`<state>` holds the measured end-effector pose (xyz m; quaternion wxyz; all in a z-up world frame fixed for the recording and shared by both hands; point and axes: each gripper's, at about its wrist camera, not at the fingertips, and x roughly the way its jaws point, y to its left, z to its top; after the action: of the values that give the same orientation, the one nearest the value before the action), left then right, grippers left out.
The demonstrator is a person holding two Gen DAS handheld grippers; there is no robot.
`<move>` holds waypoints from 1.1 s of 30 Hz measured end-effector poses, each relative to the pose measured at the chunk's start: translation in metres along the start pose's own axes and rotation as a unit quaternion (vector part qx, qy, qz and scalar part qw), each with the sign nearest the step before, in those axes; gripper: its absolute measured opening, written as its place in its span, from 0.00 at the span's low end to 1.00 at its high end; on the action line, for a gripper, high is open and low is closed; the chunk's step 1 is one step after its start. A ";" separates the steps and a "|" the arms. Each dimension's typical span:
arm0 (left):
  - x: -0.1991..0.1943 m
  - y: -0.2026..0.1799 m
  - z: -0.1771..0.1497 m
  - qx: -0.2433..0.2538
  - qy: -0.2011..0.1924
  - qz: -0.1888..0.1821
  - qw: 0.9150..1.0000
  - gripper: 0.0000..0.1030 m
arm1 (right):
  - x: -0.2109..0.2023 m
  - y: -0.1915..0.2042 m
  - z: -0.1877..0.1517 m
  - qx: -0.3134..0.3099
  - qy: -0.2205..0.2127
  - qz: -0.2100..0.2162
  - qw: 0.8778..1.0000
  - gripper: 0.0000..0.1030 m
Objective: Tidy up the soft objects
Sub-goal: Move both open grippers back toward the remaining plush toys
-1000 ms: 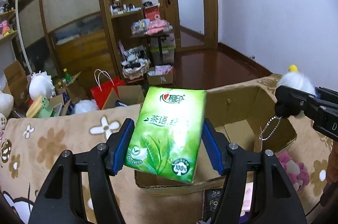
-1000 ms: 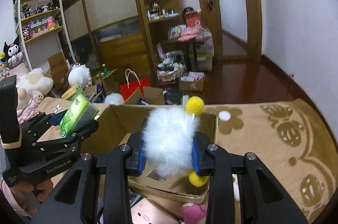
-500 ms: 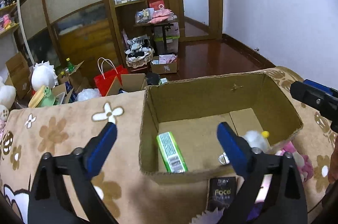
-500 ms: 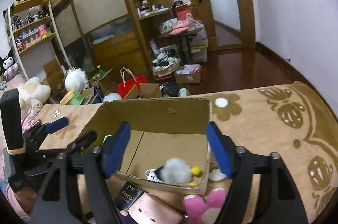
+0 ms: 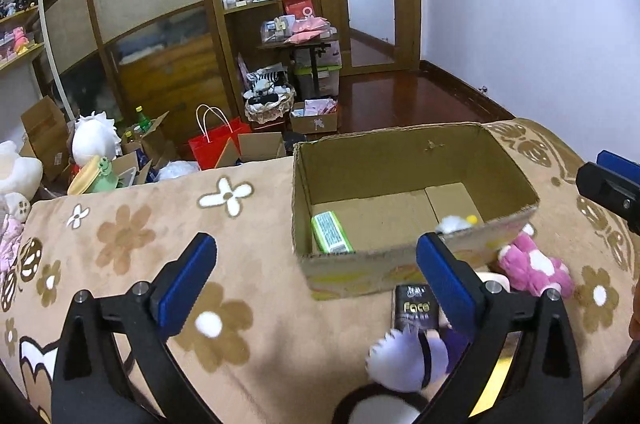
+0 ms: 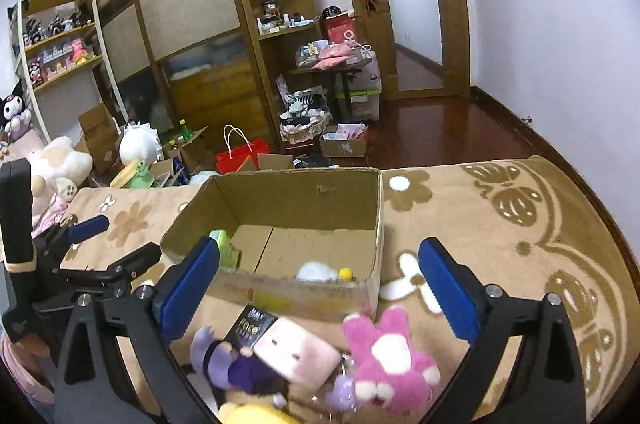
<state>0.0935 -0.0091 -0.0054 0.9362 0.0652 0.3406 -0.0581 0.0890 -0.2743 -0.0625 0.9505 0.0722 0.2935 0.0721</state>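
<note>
Left wrist view: both the left claw (image 5: pixel 316 278) and right claw (image 6: pixel 320 284) are opening, nothing between them, tissue pack (image 5: pixel 331 232) and pompom (image 6: pixel 320 271) lying ahead inside the cardboard box (image 5: pixel 404 159), remaining plush toys (image 6: pixel 384 352) waiting beneath them.

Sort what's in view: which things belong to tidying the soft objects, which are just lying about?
Job: cardboard box, green tissue pack, white fluffy keychain, pink plush rabbit, pink square plush, purple plush.
Lying about: red paper bag, green bottle, basket.
</note>
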 end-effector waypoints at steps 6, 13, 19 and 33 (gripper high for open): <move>-0.030 0.000 -0.010 0.006 0.002 -0.004 1.000 0.96 | -0.033 0.008 -0.010 0.005 -0.005 0.000 1.000 1.00; -0.052 0.002 -0.020 0.002 0.014 -0.017 1.000 0.96 | -0.063 0.017 -0.026 0.003 0.003 -0.008 1.000 1.00; -0.056 0.001 -0.027 0.003 0.027 -0.024 0.999 0.96 | -0.073 0.019 -0.040 0.012 0.013 -0.014 1.000 1.00; -0.020 -0.004 -0.039 -0.020 0.084 -0.093 0.992 0.96 | -0.036 0.028 -0.074 -0.004 0.080 -0.023 0.997 1.00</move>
<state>0.0530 -0.0056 -0.0222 0.8961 0.0193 0.4232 -0.1322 0.0152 -0.2466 -0.0982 0.9259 0.0552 0.3694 0.0570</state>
